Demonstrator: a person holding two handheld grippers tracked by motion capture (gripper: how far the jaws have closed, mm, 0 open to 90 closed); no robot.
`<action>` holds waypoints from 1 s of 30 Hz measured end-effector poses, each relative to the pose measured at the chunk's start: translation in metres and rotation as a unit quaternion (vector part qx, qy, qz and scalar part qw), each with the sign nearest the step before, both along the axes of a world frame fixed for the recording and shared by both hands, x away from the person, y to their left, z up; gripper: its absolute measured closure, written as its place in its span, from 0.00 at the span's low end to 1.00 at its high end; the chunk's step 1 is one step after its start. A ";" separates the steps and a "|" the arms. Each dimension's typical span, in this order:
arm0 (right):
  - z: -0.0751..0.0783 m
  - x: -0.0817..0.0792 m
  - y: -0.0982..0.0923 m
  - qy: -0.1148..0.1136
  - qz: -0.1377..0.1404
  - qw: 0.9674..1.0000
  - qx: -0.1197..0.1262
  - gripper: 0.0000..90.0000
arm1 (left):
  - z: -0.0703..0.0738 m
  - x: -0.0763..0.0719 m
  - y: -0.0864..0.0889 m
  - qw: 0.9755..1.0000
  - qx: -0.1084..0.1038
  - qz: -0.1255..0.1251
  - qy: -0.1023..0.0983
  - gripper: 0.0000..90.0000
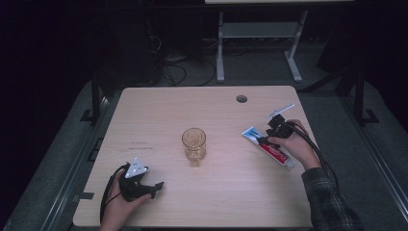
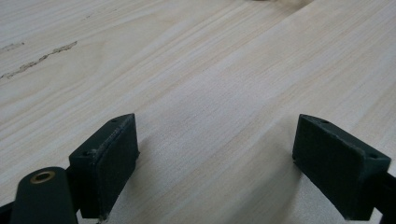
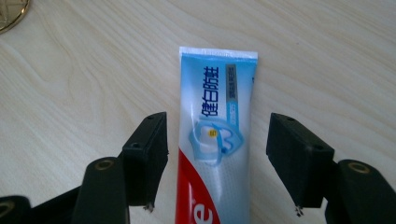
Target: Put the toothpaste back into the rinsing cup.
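Two grippers are seen on the pale wooden table (image 1: 159, 103). At the near left edge, the left gripper (image 1: 156, 186) is rested low over bare wood, its jaws spread wide with nothing between them. In the middle, an amber glass (image 1: 194, 146) stands upright, well apart from both hands. To the right, the toothpaste tube (image 3: 215, 135) lies flat on the table, and the right gripper (image 3: 217, 161) is lowered over its flat crimped end; the jaws are held apart, one on each side of the tube, and no pad is pressed on it yet.

The step in hand is judged to be the pick-up of the tube. It would be done well if the jaws were kept square across the tube, brought fully down to the wood, and closed on the body rather than on the thin crimp, so that slipping is avoided.

The cap end of the tube is covered by the hand in the high view, and the small print cannot be read. A pale thin object beyond the right hand cannot be identified.
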State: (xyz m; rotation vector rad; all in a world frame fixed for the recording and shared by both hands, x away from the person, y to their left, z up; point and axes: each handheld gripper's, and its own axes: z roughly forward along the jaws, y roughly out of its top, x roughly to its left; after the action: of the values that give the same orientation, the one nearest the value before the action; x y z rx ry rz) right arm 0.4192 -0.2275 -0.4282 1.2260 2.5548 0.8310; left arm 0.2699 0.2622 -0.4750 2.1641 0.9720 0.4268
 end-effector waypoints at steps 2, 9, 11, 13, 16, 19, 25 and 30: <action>0.000 0.001 0.002 0.001 0.001 1.000 -0.001 0.42 | 0.000 0.000 0.000 1.000 0.000 0.000 0.000 0.15; -0.008 0.007 0.009 0.005 0.004 1.000 -0.002 0.42 | 0.000 0.000 0.000 1.000 0.000 -0.001 0.000 0.15; -0.013 0.009 0.013 0.008 0.006 1.000 -0.008 0.42 | 0.000 0.000 0.000 1.000 0.000 -0.001 0.000 0.15; -0.016 0.011 0.015 0.009 0.006 1.000 -0.013 0.43 | 0.000 0.000 0.000 1.000 0.000 -0.001 0.000 0.15; -0.018 0.012 0.018 0.007 0.005 1.000 -0.022 0.44 | 0.000 0.000 0.000 1.000 0.000 0.000 0.000 0.15; -0.020 0.013 0.019 0.006 0.004 1.000 -0.027 0.45 | 0.000 0.000 0.000 1.000 0.000 0.000 0.000 0.15; -0.024 0.013 0.022 0.005 0.006 0.999 -0.046 0.48 | 0.000 0.000 0.000 1.000 -0.001 0.000 0.000 0.15; -0.026 0.014 0.022 0.013 0.007 0.999 -0.048 0.48 | 0.000 0.000 0.000 1.000 0.000 0.000 0.000 0.15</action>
State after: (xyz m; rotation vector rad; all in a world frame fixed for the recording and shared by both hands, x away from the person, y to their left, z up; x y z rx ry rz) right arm 0.4333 -0.2057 -0.4545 1.2005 2.5930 0.6914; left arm 0.2696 0.2621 -0.4751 2.1638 0.9714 0.4255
